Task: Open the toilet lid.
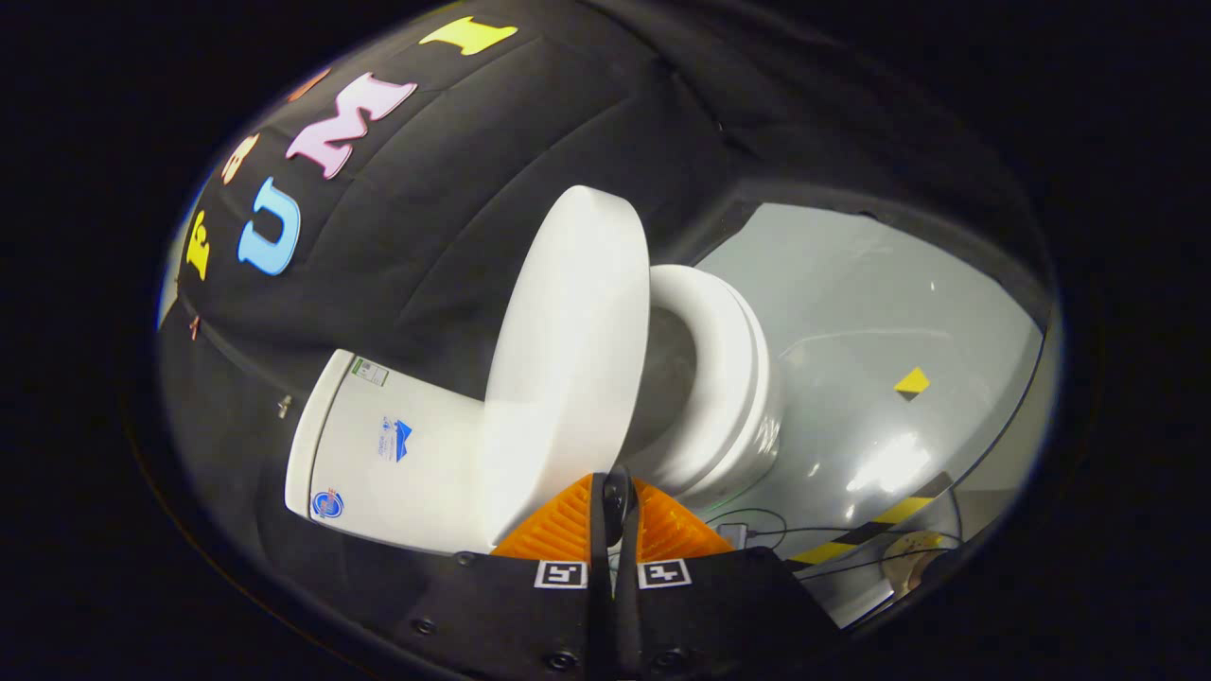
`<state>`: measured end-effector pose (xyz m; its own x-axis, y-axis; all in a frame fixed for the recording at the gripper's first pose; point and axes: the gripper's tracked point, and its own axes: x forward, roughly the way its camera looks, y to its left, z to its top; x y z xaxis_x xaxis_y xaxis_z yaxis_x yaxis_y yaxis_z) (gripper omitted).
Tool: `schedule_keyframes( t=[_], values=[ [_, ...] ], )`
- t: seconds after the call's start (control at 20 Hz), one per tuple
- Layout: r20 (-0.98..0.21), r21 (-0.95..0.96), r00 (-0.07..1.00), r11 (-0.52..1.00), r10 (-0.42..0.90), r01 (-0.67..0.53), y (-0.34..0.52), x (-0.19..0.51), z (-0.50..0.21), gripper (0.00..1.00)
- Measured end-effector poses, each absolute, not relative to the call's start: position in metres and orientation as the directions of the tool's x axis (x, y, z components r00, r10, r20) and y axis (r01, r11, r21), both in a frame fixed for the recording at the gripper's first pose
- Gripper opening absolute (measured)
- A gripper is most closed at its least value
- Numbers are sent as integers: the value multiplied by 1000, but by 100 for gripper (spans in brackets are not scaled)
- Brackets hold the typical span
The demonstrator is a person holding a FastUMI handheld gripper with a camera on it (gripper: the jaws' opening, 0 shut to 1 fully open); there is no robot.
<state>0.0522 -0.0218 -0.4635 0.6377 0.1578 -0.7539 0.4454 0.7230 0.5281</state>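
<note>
Lid (568,369) raised on edge between tank (397,454) at left and seat (724,378) at right. Gripper (613,497) fingers closed together, empty, just near of lid edge.

Dim booth, light falling from above: bright glare patches shine on the grey floor (880,397) beside the toilet (700,378), whose white lid (568,359) is sharp. Fisheye bending grows outward; the gripper (613,515) looks slightly soft.

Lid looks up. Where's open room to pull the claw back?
Open grey floor lies beyond the seat. It is crowded near the cables and striped tape, and tight where the shut claw meets the raised lid.
</note>
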Motion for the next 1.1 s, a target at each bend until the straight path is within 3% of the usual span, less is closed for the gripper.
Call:
schedule_keyframes(
  t=[0.5, 1.1],
  values=[
    [-734, 248, 679, 923, -19, 293, 43, 75, -373, 5],
    [-651, 140, 759, 985, 17, 98, 146, 100, -311, 5]
  ],
)
